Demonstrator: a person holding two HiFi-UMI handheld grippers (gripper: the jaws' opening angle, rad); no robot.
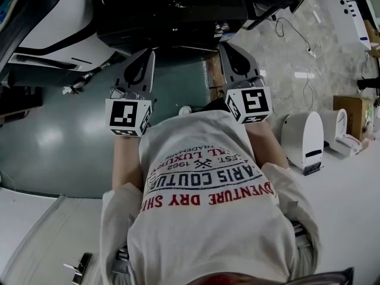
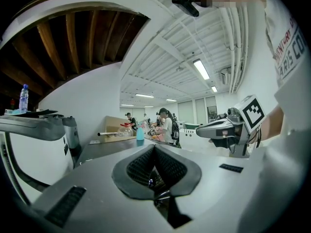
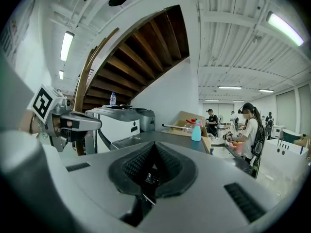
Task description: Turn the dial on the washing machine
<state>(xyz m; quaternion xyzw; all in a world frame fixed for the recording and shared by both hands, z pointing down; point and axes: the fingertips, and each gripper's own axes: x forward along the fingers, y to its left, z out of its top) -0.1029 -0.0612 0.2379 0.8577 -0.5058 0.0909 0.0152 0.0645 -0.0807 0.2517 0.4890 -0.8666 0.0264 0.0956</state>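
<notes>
In the head view the left gripper (image 1: pixel 147 55) and the right gripper (image 1: pixel 228 46) are held side by side, their tips just short of the near edge of a dark machine (image 1: pixel 172 8), which is judged to be the washing machine. A small round knob (image 1: pixel 222 27) at that near edge, just ahead of the right gripper, is taken to be the dial, though it is too small for certainty. In the left gripper view the jaws are seen pressed together with nothing between them. Only a dark surface (image 2: pixel 104 147) is shown beyond them and no dial, so the machine's edge could be struck if this gripper were advanced blind. In the right gripper view the jaws are likewise closed and empty, and a white machine (image 3: pixel 114 125) with a bottle (image 3: pixel 112 98) on its top is seen to the left. With shut jaws the dial cannot be grasped. Unless they are opened first, it would only be prodded, and a neighbouring control could be pressed by mistake.
</notes>
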